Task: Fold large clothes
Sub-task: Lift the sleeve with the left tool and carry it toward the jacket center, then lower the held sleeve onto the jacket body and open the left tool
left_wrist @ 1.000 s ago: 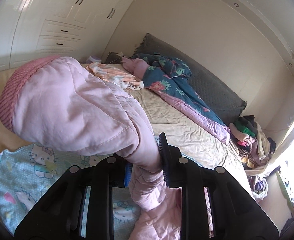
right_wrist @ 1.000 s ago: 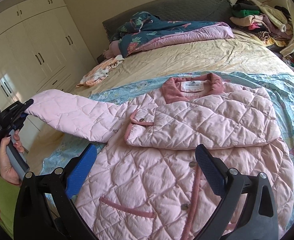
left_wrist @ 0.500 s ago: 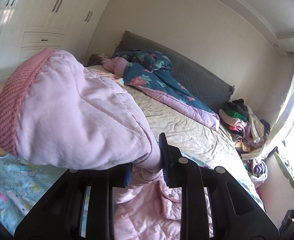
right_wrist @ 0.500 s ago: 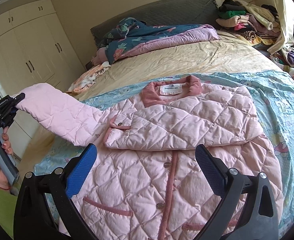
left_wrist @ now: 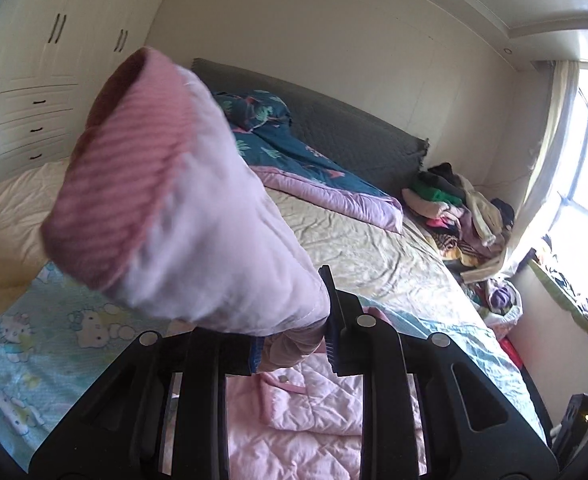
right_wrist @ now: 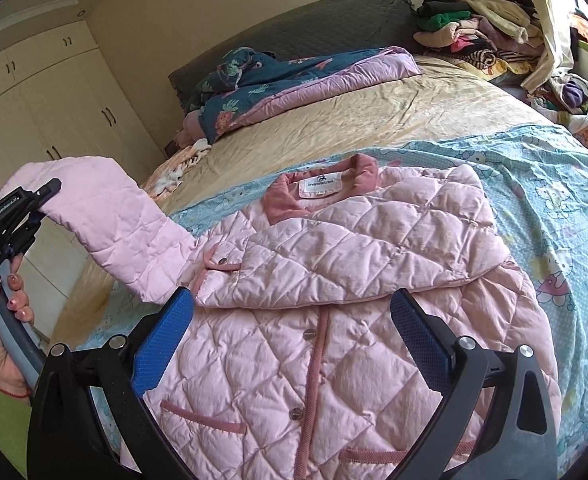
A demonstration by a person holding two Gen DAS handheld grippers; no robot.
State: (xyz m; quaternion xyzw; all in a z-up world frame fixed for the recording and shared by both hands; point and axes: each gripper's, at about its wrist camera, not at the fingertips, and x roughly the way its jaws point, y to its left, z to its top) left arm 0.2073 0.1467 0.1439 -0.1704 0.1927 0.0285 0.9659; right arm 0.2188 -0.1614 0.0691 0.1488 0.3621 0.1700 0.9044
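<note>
A pink quilted jacket (right_wrist: 334,280) lies face up on a blue cartoon-print sheet (right_wrist: 554,184) on the bed, its right sleeve folded flat across the chest. My left gripper (left_wrist: 294,340) is shut on the other sleeve (left_wrist: 181,216), whose ribbed cuff fills the left wrist view. Seen from the right wrist camera, that sleeve (right_wrist: 105,216) is lifted off the bed at the left, held by the left gripper (right_wrist: 41,196) in a person's hand (right_wrist: 1,320). My right gripper (right_wrist: 289,332) hovers open over the jacket's lower front, nothing between its blue pads.
A teal floral quilt (right_wrist: 277,80) lies bunched by the grey headboard (right_wrist: 314,28). A heap of clothes (right_wrist: 486,28) sits at the bed's far right corner, a small garment (right_wrist: 173,168) near the left edge. White wardrobes (right_wrist: 33,96) stand beyond the left side of the bed.
The left gripper has carried the sleeve up and inward toward the jacket's body, rolling so the cuff opening faces the camera. The right gripper has drifted slightly over the jacket, still open.
</note>
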